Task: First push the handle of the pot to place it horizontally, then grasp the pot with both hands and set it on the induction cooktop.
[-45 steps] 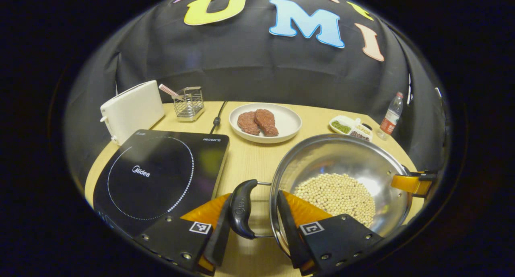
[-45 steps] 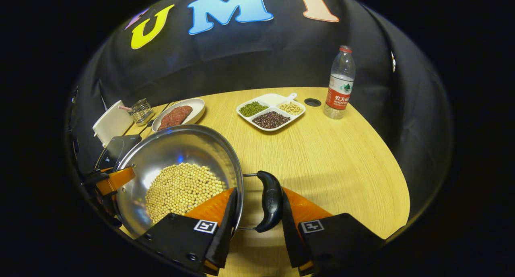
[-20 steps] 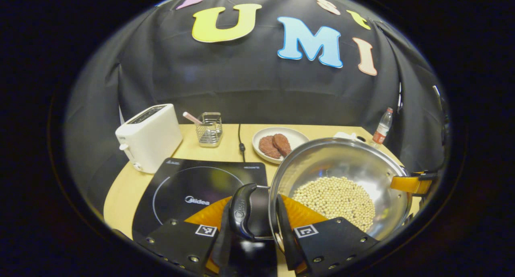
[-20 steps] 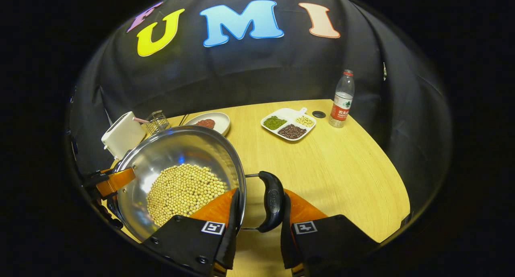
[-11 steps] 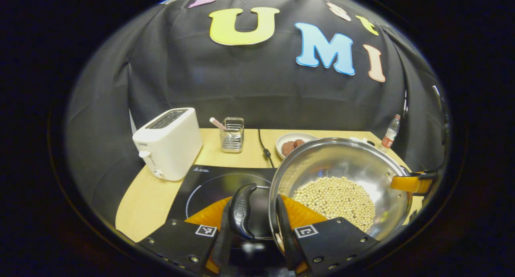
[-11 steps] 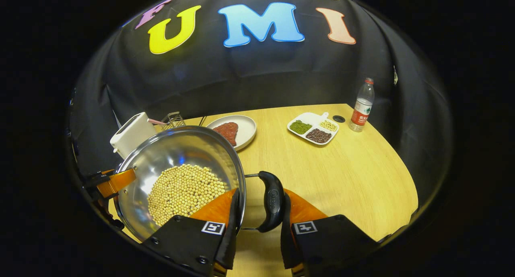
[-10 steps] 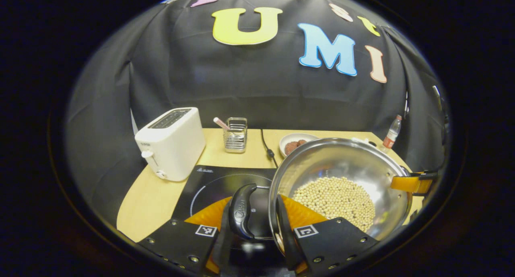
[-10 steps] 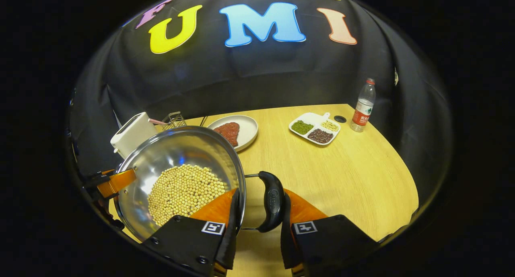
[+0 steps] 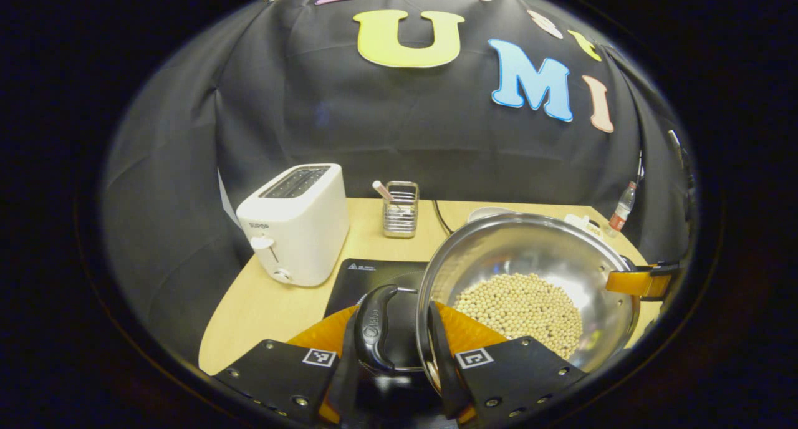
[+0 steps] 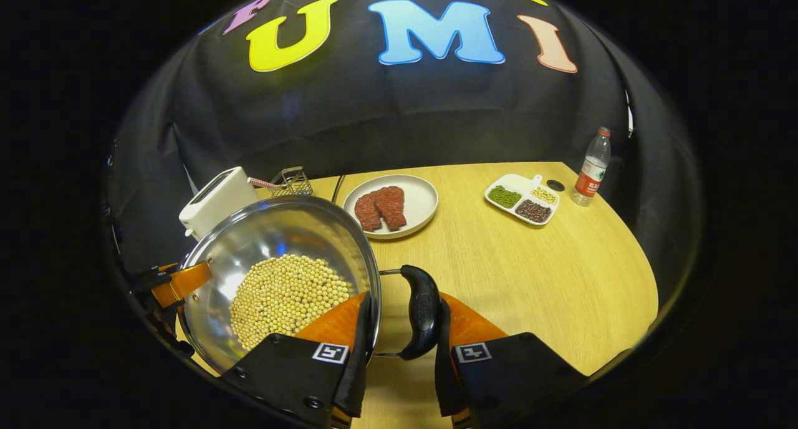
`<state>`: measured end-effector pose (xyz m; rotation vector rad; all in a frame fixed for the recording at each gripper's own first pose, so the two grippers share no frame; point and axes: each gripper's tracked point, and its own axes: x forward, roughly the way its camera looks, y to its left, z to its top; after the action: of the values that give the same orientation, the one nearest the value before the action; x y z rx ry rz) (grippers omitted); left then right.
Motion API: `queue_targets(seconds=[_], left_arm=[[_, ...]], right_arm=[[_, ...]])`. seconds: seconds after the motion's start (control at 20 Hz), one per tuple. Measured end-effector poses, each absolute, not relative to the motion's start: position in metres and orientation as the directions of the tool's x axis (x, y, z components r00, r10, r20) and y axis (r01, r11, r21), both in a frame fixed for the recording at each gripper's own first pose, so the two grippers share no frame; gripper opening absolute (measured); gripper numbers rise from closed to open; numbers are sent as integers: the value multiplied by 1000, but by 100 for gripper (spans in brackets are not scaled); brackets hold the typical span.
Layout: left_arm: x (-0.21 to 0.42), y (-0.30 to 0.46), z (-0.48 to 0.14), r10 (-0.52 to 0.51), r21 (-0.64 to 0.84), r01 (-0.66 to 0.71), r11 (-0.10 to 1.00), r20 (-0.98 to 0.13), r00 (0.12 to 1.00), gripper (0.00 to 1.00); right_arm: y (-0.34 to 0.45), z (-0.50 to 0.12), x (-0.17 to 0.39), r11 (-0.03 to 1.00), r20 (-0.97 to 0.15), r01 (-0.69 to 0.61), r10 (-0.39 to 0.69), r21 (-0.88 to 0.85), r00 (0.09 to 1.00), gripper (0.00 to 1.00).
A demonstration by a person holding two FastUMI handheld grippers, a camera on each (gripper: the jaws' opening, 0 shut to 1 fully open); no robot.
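Note:
The steel pot (image 9: 530,254) holds pale beans and has a black loop handle on each side. In the left gripper view my left gripper (image 9: 391,338) is shut on the near handle (image 9: 373,329), one finger inside the rim. In the right gripper view my right gripper (image 10: 399,332) is shut on the other handle (image 10: 423,310) the same way. Each gripper also shows at the pot's far side, the right gripper (image 9: 642,282) and the left gripper (image 10: 168,285). The black induction cooktop (image 9: 368,276) lies beneath the pot and is mostly hidden by it. I cannot tell whether the pot touches it.
A white toaster (image 9: 293,223) stands left of the cooktop, and a wire holder (image 9: 400,209) behind it. On the wooden table (image 10: 548,273) are a plate with meat (image 10: 391,206), a divided dish of beans (image 10: 522,203) and a water bottle (image 10: 592,166).
Both grippers have carried the pot left, from the bare table to over the cooktop. The toaster is nearer, and the plate, dish and bottle have drifted right and farther away.

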<state>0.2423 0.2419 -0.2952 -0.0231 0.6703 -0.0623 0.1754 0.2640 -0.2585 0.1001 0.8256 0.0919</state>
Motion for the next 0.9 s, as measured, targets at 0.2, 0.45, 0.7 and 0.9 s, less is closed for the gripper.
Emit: queue_targets(seconds=[0.2,0.45,0.7,0.9], left_arm=[[249,268,-299,-54,-49,30,998,-624,779,54],[256,293,-307,-41,-38,22,999,-630,775,54],[259,310,-322,-33,-41,9,999,-642,766,54],[263,317,-333,-35,-49,4,999,-649,760,57]], right_arm=[[287,-260,183,991,-727,-56,130,125,674,44],[312,-269,190,989,-735,-61,140,133,663,44],[328,-282,193,989,-745,-55,138,136,652,44],[336,-289,194,990,-749,-57,135,130,648,44]])
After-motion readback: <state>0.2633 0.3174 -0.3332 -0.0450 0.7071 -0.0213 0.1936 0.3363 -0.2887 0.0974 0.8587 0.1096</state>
